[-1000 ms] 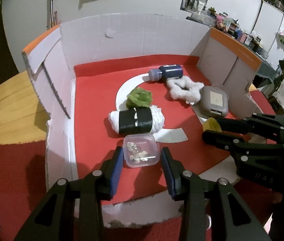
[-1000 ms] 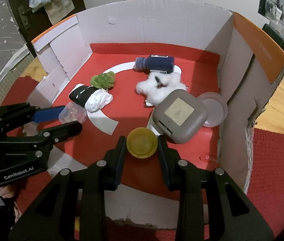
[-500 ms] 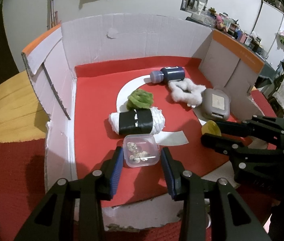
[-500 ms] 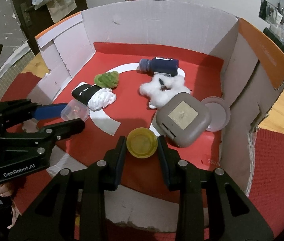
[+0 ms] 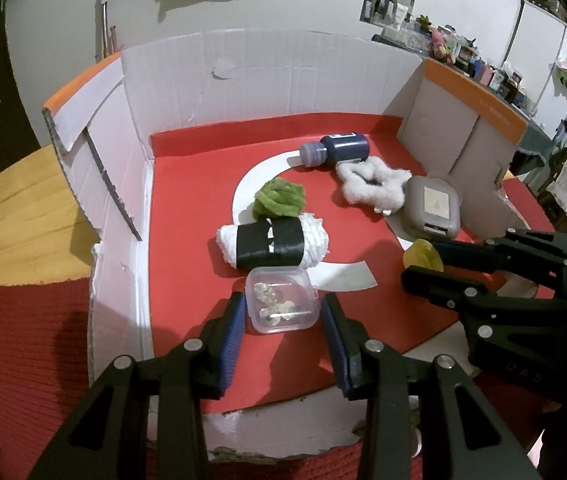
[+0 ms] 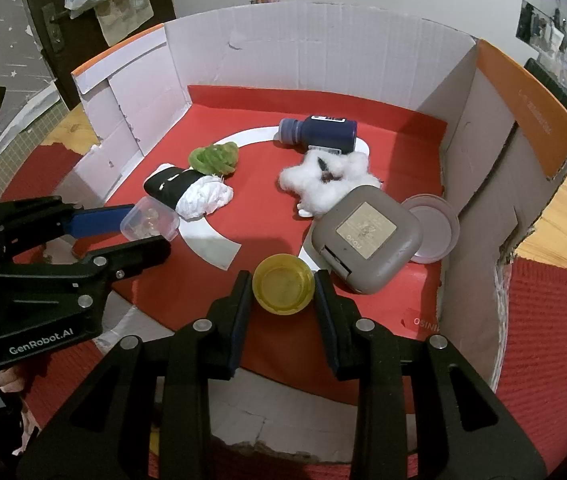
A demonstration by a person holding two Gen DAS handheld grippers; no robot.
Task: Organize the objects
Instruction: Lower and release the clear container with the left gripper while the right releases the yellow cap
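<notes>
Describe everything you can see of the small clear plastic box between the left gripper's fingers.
The clear plastic box is small and square with rounded corners, its lid closed. Through it show a few small pale, glassy pieces, too small to identify. It sits upright on the red mat, just in front of the rolled white cloth with a black band. The left gripper's blue-padded fingers flank its sides; whether they press on it is unclear.

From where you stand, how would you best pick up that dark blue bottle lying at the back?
Probably grip the blue bottle across its wide round body, coming from above with one finger on the near side and one on the far. It lies on its side, cap pointing left, and the cotton wad crowds its near side.
</notes>
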